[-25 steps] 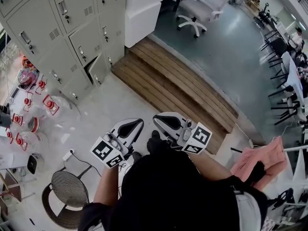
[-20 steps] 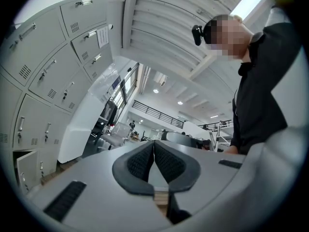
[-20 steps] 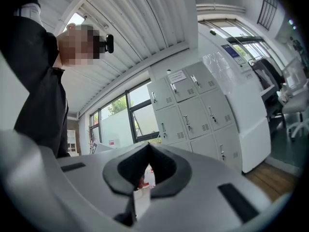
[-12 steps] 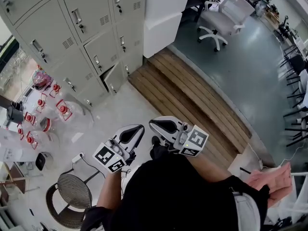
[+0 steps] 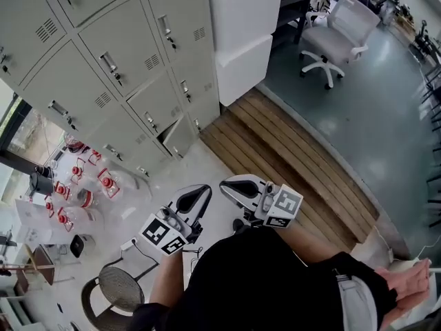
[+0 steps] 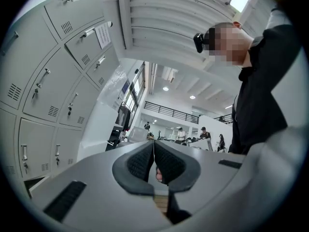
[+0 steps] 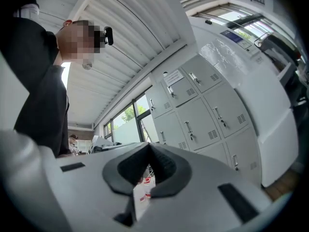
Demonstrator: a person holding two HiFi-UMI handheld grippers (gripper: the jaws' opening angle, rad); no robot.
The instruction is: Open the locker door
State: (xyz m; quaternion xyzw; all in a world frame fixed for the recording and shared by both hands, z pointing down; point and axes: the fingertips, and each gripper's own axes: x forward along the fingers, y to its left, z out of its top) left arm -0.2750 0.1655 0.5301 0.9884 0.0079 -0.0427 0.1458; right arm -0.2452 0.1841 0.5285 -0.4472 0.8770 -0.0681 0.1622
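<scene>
Wooden platform [image 5: 289,150], white office chair [image 5: 337,38], glossy teal floor [image 5: 375,109], round woven stool [image 5: 114,289]

Lockers [image 5: 131,54] left of wooden step [image 5: 289,150]

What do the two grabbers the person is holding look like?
The left gripper and right gripper have smooth pale grey shells and black ribbed pads on pointed jaws. Each carries a cube with black-and-white square markers. The person wears a black top.
</scene>
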